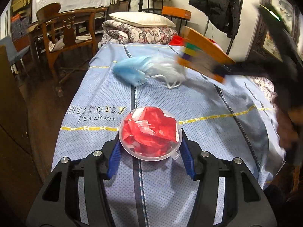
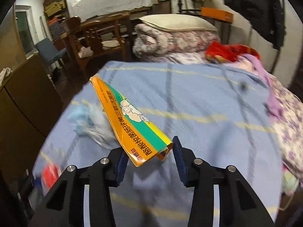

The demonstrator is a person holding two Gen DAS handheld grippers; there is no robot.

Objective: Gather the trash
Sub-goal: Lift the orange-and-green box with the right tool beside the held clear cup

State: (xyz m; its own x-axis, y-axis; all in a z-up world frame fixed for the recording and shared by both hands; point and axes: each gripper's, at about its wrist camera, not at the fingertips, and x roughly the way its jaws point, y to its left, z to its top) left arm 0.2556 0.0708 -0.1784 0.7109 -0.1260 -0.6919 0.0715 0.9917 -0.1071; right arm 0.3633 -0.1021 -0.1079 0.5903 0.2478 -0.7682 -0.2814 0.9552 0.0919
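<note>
The left gripper [image 1: 149,147] clamps a cup [image 1: 149,134] of red scraps mid-bed [image 1: 189,98]. The right gripper [image 2: 149,155] grips an orange box [image 2: 130,121] above it. Face masks [image 1: 147,70] lie toward the far edge.

A bed [image 1: 189,102] wears a light blue cover with dark stripes and yellow lines. At its far end a folded floral quilt [image 1: 140,33] carries a cream pillow [image 1: 142,19]. A wooden chair [image 1: 62,32] stands left of the bed. A black coat [image 1: 217,3] hangs by the wall.
</note>
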